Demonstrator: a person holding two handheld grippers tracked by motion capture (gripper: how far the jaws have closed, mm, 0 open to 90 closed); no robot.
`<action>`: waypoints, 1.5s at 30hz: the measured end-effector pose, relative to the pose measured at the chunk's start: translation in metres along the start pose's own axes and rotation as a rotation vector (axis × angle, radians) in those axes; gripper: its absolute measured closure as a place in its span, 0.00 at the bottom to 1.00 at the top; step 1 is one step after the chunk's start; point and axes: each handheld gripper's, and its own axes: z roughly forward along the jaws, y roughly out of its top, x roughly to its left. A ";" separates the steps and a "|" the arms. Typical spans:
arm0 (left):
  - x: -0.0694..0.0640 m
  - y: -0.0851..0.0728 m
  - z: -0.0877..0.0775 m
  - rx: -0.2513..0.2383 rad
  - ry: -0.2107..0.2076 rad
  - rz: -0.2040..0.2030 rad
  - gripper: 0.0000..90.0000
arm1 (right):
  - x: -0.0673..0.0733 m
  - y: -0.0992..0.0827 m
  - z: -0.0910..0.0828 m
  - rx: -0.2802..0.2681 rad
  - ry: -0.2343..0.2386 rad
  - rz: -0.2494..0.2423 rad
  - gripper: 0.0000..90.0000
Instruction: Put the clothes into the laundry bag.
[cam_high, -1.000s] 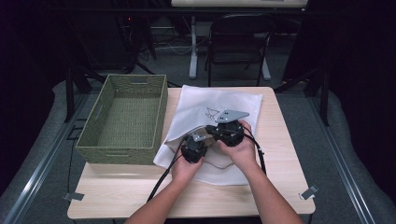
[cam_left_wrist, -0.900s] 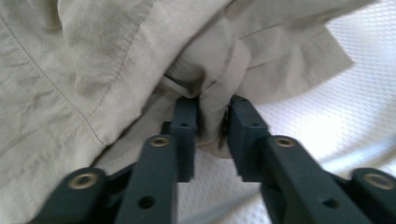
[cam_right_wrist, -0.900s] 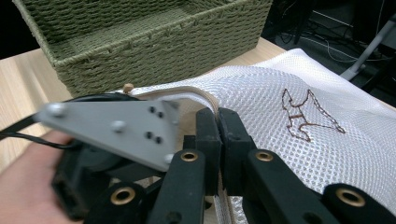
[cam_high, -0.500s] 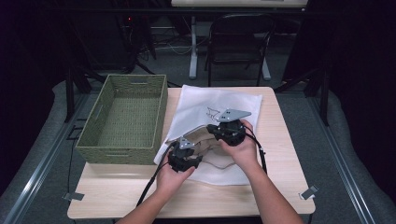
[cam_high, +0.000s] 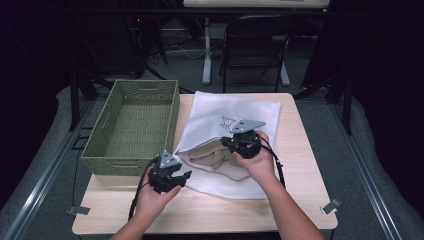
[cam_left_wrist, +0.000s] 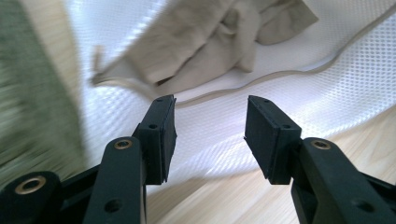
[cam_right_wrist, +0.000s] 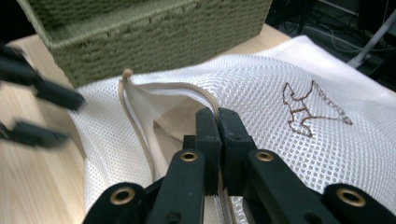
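Right gripper (cam_right_wrist: 217, 122) fingers clamped on bag (cam_high: 225, 112) rim. Left gripper (cam_left_wrist: 210, 135) fingers apart, just opened, nothing between, over bench (cam_high: 300, 165).

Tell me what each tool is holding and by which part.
The right tool pinches the white mesh bag by its corded opening edge. The left tool is open, holding nothing.

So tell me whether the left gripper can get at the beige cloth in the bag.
Probably yes: the left gripper is open and empty, and the right gripper holds the mesh bag mouth up, leaving the beige cloth exposed.
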 end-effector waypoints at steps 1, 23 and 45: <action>0.004 -0.003 -0.006 -0.004 0.011 -0.007 0.59 | 0.001 -0.002 0.001 0.011 -0.003 -0.006 0.98; 0.027 -0.037 -0.017 0.020 0.061 -0.080 0.54 | 0.016 -0.041 0.001 0.110 0.008 -0.025 0.98; 0.023 -0.040 0.013 0.063 -0.086 -0.168 0.54 | 0.013 -0.065 -0.016 0.129 -0.003 -0.013 0.97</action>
